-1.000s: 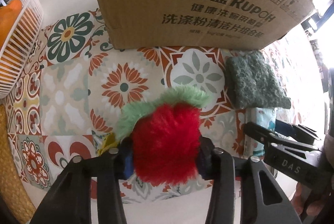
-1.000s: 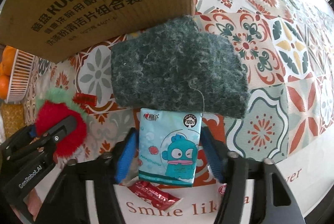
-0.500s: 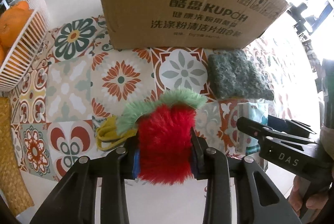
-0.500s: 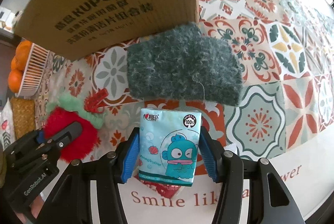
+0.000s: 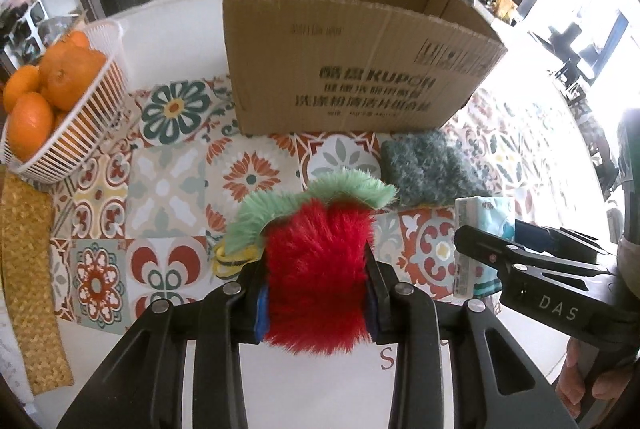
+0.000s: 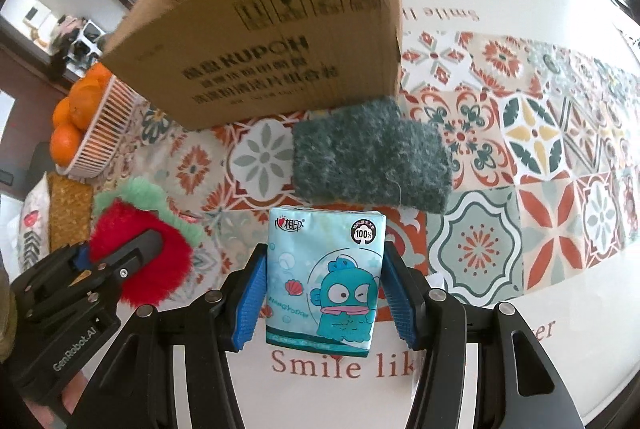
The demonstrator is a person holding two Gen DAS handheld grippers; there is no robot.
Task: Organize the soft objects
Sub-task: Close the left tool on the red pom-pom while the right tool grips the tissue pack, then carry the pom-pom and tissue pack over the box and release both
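A: What's the biggest thing on the table?

B: The patterned tablecloth [image 5: 168, 189] covers it, and on that stands an open cardboard box [image 5: 344, 69] printed with KUPOH. Only the inner walls near its rim show; I cannot tell what, if anything, lies inside.

A: Any other container?

B: A white slatted basket [image 5: 88, 117] at the far left, heaped with oranges [image 5: 60, 69]. A woven straw mat [image 5: 28, 269] lies just in front of it.

A: And the soft things?

B: A dark green fuzzy cloth [image 6: 368, 157] lies folded on the tablecloth, right against the box's front corner. It is outside the box.

A: What are the grippers doing?

B: The left gripper [image 5: 318, 293] is clamped on a red plush strawberry [image 5: 316, 269] with a green furry top, held above the tablecloth in front of the box. A yellow band [image 5: 232, 259] lies on the cloth just beside it. The right gripper [image 6: 324, 297] squeezes a tissue pack [image 6: 326, 277], pale blue with a cartoon fish, between its blue pads [image 6: 250, 301], lifted near the table's front edge, just short of the green cloth.
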